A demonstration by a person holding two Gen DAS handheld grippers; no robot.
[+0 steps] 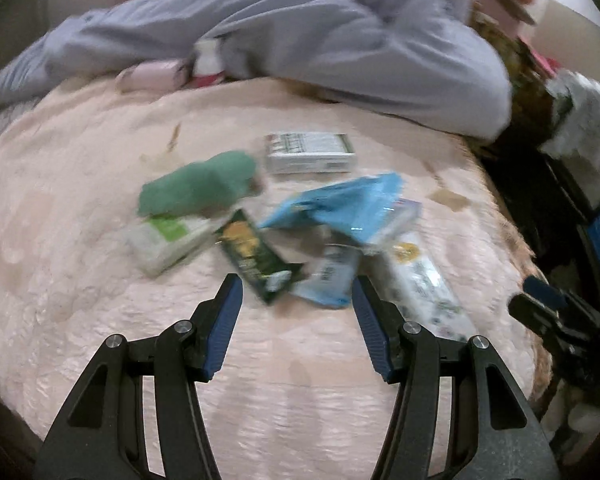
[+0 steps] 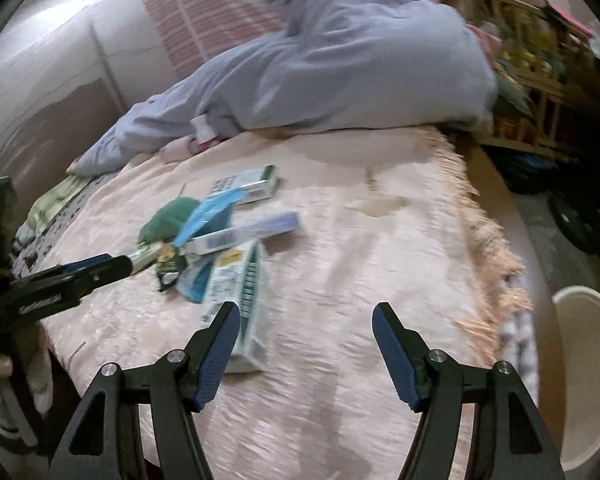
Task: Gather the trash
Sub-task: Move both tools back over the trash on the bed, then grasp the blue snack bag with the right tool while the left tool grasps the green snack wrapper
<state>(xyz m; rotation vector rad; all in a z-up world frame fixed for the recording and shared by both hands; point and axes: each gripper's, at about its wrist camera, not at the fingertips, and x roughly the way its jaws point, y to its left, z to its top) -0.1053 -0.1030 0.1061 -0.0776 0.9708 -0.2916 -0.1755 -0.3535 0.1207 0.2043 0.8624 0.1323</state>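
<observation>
A pile of trash lies on the pink bedspread (image 1: 80, 240): a white carton (image 1: 310, 152), a green crumpled piece (image 1: 198, 186), a blue wrapper (image 1: 340, 204), a dark green wrapper (image 1: 256, 262), a white-green packet (image 1: 168, 240), a light blue packet (image 1: 330, 276) and a long white box (image 1: 424, 284). My left gripper (image 1: 298, 292) is open and empty just in front of the dark green wrapper. My right gripper (image 2: 306, 318) is open and empty, with the long white box (image 2: 240, 296) beside its left finger. The left gripper also shows in the right wrist view (image 2: 100, 266).
A grey-blue garment (image 1: 320, 40) lies across the far side of the bed. A white bin (image 2: 584, 376) stands on the floor at the right of the fringed bed edge (image 2: 488, 248). Cluttered shelves (image 2: 540, 80) stand at the far right.
</observation>
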